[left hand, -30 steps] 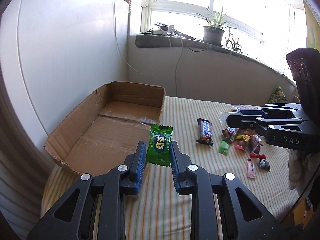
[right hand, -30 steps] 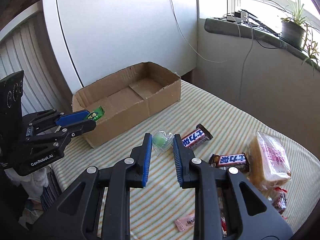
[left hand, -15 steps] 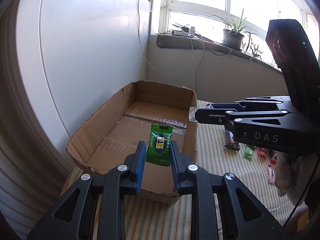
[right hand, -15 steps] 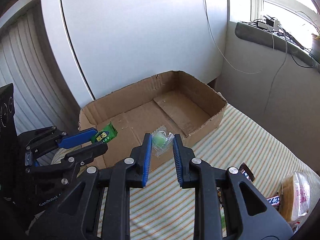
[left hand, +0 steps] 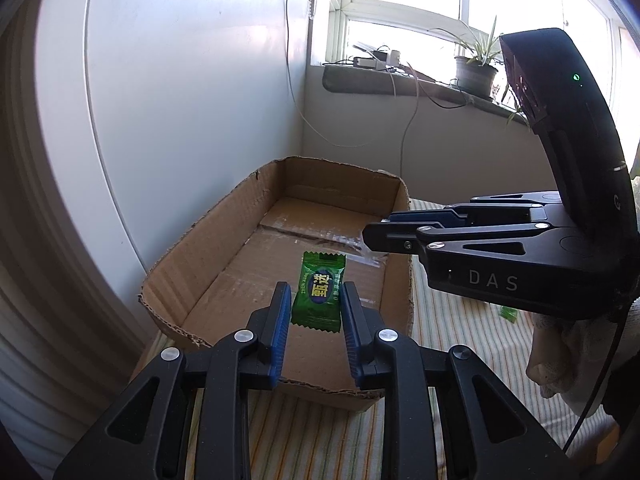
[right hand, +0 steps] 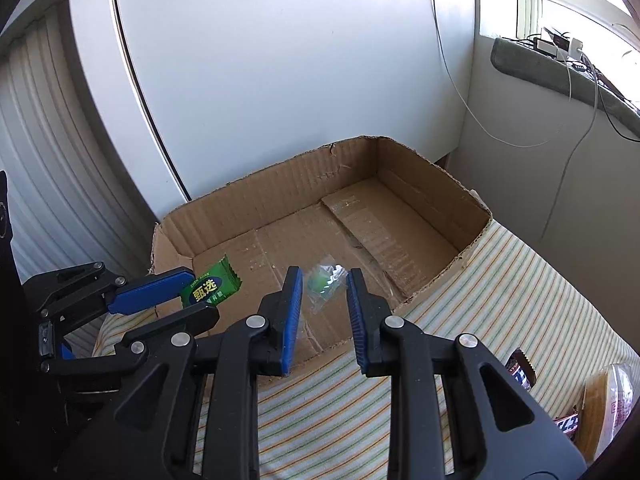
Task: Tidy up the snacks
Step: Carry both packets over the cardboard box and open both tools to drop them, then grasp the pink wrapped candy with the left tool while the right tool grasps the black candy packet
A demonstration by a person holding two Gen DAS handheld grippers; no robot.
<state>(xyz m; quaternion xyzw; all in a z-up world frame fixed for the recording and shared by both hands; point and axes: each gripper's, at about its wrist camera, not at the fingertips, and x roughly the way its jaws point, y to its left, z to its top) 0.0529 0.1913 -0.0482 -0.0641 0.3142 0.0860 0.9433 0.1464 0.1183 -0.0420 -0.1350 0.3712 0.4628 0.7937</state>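
My left claw (left hand: 313,312) is clamped on a green wrapped candy (left hand: 320,294), its blue pads pressing the wrapper's two sides. The candy stands upright between the pads, its printed face toward the left wrist camera, and it hangs above the near end of the cardboard box (left hand: 208,240), inside the box's outline.

My right claw (right hand: 323,300) is clamped on a clear-wrapped green candy (right hand: 325,285); the wrapper sits crumpled between the pads, and the grip reads as near fully closed. This candy also hangs over the box floor, just past the box's near wall.

In the right wrist view the left claw (right hand: 192,300) reaches in over the box's near left corner, its candy (right hand: 210,288) tilted there. In the left wrist view the right claw (left hand: 374,236) crosses above the box's right wall.

The box is open-topped and holds nothing on its floor. It rests on a striped cloth (right hand: 520,304) covering the worktop. To the right of the box, at the frame edge, lie a chocolate bar (right hand: 520,372) and a bagged bread item (right hand: 608,404).
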